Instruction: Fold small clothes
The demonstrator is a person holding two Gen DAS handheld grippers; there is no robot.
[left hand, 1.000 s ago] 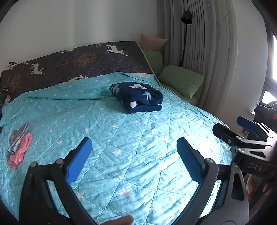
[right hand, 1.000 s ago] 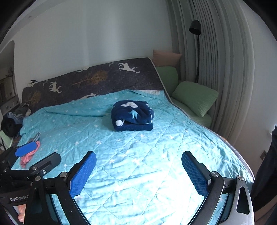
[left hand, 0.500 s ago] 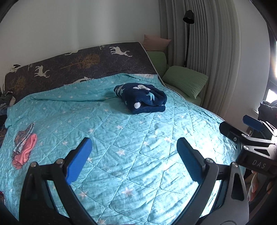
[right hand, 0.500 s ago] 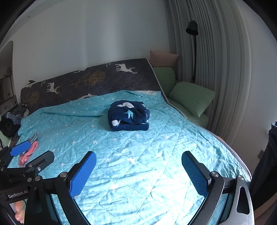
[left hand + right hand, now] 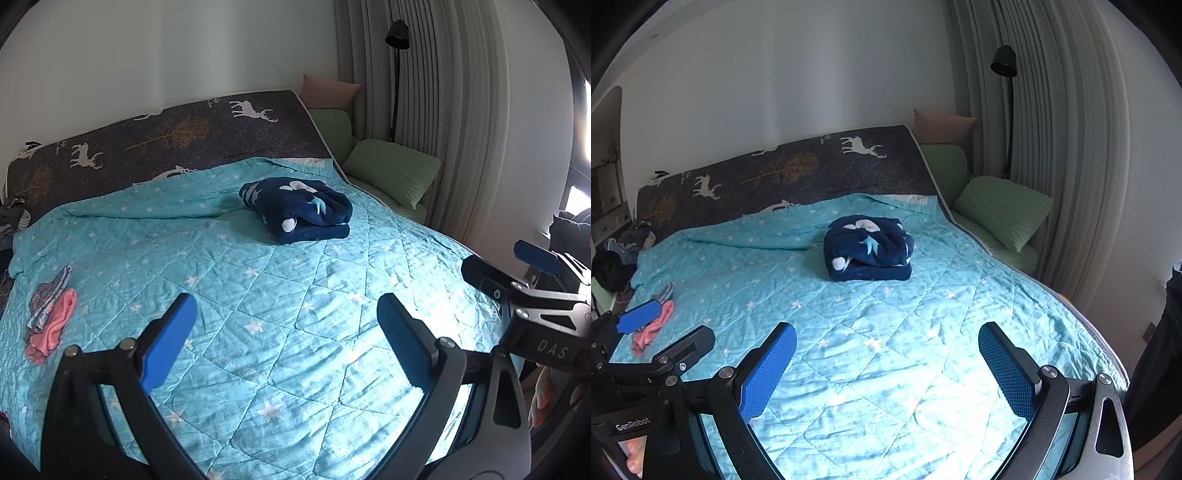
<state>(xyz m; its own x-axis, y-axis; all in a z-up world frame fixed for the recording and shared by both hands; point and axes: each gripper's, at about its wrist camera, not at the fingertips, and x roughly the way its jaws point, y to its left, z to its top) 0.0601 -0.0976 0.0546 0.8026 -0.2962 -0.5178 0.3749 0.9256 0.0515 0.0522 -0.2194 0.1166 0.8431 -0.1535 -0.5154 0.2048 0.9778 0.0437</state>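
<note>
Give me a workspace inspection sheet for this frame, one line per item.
Surface: turquoise star-print quilt on the bed, wrinkled.
Job's things: small pink and grey patterned clothes bunched near the quilt's left edge, unfolded.
Clutter: folded navy fleece blanket mid-bed; dark clothes pile beyond the far left corner.
Grippers: left claw open, empty; right claw open, empty; both above the quilt.
Cables: nothing seen.
Surroundings: deer-print headboard, green pillows, black floor lamp, grey curtains.

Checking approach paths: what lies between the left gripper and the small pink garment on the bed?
Only bare turquoise quilt. In the left wrist view, the open left gripper hangs above it, with the pink garment off to its left beside a patterned piece.
</note>
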